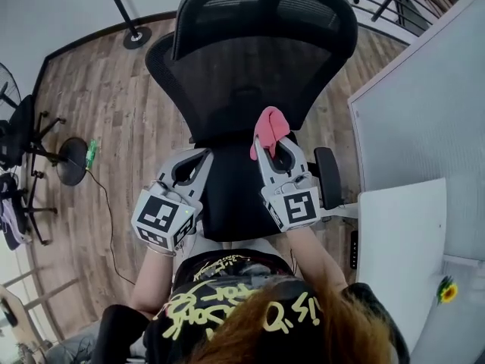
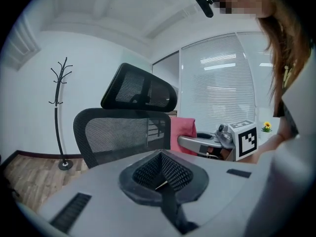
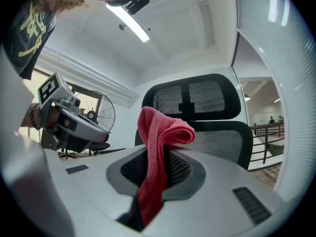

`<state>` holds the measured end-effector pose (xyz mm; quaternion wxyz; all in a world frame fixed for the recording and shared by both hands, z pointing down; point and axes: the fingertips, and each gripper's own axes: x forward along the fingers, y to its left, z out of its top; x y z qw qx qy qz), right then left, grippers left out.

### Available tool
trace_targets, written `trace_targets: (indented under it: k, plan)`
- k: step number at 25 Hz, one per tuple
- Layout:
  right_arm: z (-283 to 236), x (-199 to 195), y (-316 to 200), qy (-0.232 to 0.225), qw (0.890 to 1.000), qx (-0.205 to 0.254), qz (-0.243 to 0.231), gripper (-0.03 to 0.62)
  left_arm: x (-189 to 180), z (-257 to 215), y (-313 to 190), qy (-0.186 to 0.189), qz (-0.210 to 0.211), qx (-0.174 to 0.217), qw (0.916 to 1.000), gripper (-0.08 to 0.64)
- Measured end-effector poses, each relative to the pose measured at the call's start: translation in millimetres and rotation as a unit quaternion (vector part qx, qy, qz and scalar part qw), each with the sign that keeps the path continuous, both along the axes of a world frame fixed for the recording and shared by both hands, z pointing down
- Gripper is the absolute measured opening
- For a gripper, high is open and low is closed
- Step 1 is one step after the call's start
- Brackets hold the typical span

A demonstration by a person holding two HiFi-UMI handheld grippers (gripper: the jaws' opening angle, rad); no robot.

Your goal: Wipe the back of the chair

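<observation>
A black mesh office chair stands in front of me, its back (image 1: 250, 74) facing me and the headrest (image 1: 265, 6) above it. My right gripper (image 1: 273, 144) is shut on a pink cloth (image 1: 269, 127), held just short of the lower part of the back. In the right gripper view the cloth (image 3: 160, 132) bunches out of the shut jaws, with the chair back (image 3: 222, 137) behind it. My left gripper (image 1: 198, 158) sits level with it on the left, shut with nothing in it. The left gripper view shows the chair back (image 2: 118, 132) ahead and the cloth (image 2: 182, 132) to the right.
A white desk (image 1: 402, 241) and a grey partition (image 1: 424, 120) stand close on the right, beside the chair's armrest (image 1: 328, 177). A coat stand (image 2: 60, 112) is at the far wall. Another black chair (image 1: 19, 135) and a cable (image 1: 106, 203) lie left on the wood floor.
</observation>
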<state>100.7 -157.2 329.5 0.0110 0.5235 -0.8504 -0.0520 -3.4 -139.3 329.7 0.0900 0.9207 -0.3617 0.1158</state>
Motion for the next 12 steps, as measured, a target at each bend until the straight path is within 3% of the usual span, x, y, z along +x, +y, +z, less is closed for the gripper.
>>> trace_targets:
  k: [12]
  plan:
    - [11,22,25,-0.004,1.0,-0.014,-0.022,0.061,22,-3,16,0.001,-0.021,0.007,0.9998,-0.006]
